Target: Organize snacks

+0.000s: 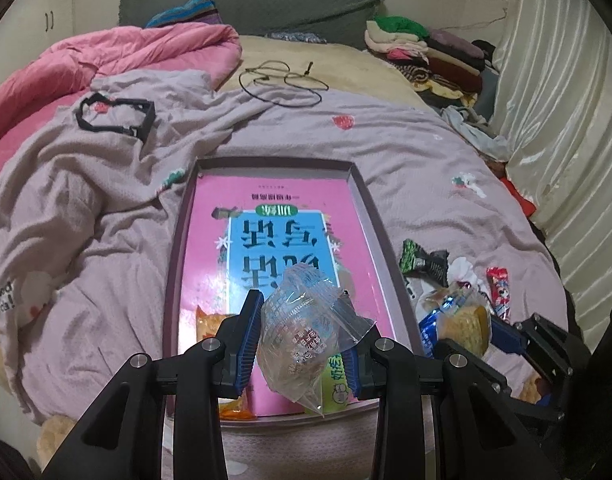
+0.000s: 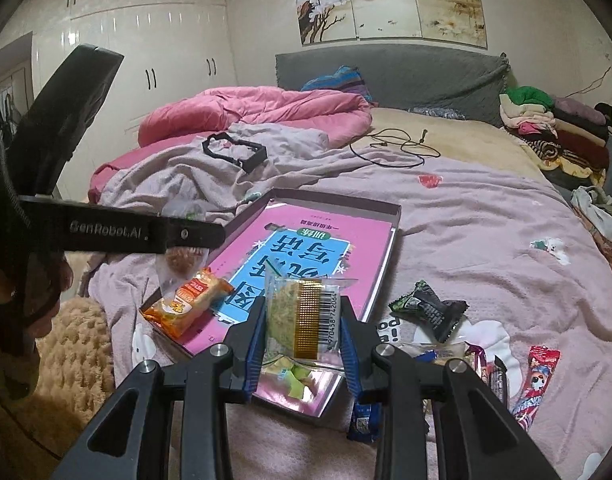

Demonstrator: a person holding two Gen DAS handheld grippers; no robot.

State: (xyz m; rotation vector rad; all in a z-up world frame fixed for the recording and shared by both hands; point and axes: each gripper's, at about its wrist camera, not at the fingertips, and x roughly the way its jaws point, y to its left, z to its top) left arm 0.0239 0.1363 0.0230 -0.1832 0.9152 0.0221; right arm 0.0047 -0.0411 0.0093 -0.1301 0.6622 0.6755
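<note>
A shallow purple box (image 1: 370, 208) with a pink book inside lies on the bed; it also shows in the right wrist view (image 2: 386, 256). My left gripper (image 1: 301, 328) is shut on a clear snack packet (image 1: 301, 320), held above the box's near end. My right gripper (image 2: 301, 320) is shut on a clear packet of a yellowish cake (image 2: 301, 312) with a barcode, over the box's near right corner. An orange snack packet (image 2: 189, 300) and a green one (image 1: 338, 380) lie in the box. Loose snacks lie right of the box: a dark green packet (image 2: 430, 308), a red one (image 2: 536, 380), a blue one (image 2: 364, 420).
The bed has a crumpled lilac sheet (image 1: 85, 200) and a pink duvet (image 2: 257, 108). A black plastic frame (image 1: 113, 118) and a thin cable (image 1: 281, 80) lie farther back. Folded clothes (image 2: 554, 128) are piled at the far right. A curtain (image 1: 566, 120) hangs at the right.
</note>
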